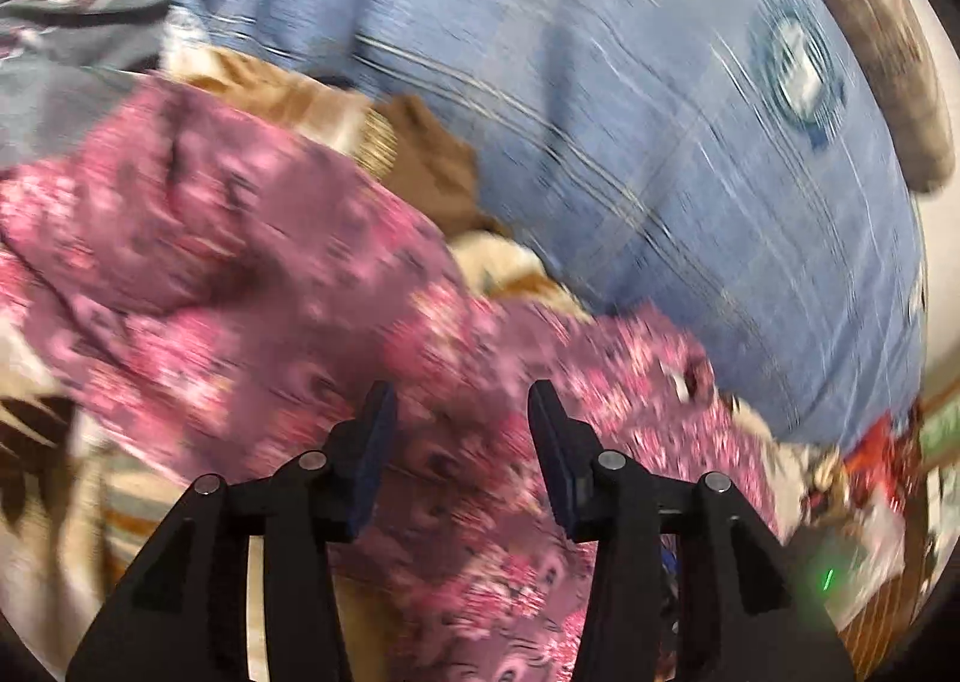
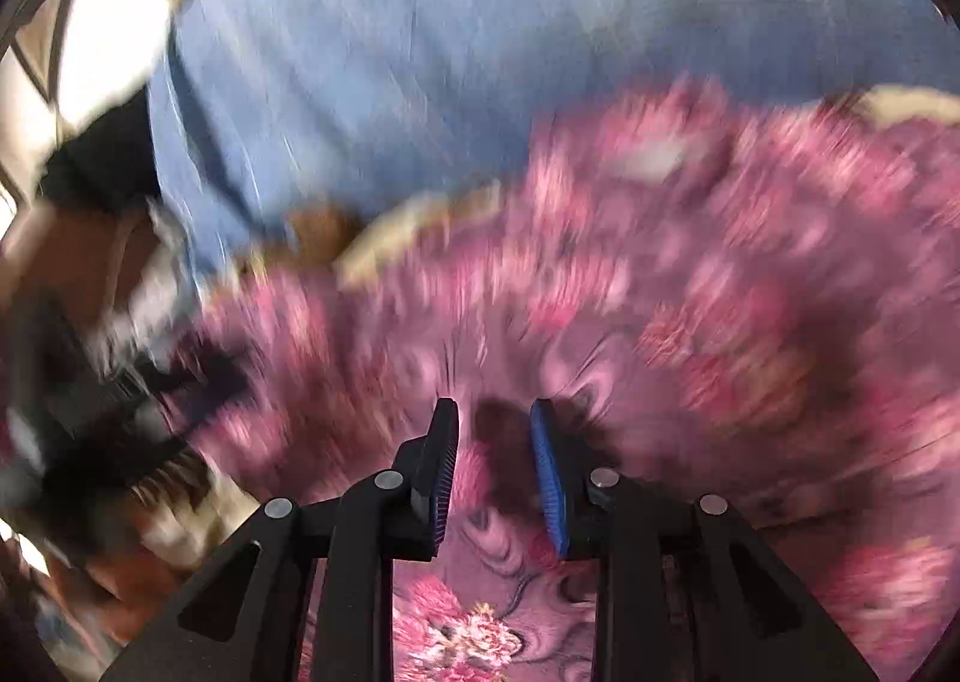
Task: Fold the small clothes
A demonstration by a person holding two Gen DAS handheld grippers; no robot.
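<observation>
A pink and mauve flowered garment (image 1: 252,262) lies crumpled across the blue bed sheet (image 1: 630,99); both views are blurred. My left gripper (image 1: 461,403) hovers over the garment's lower part with its jaws apart and nothing between the pads. In the right wrist view the same flowered garment (image 2: 690,292) fills the lower right. My right gripper (image 2: 495,418) stands just above it, jaws a little apart, with only the cloth below showing through the gap. A brown and cream garment (image 1: 420,153) pokes out from behind the pink one.
A grey patterned cloth (image 1: 72,21) lies at the far left. A brown bolster (image 1: 888,39) runs along the bed's right edge. Red and mixed items (image 1: 870,472) sit at the lower right. Dark blurred shapes (image 2: 108,382) fill the left of the right wrist view.
</observation>
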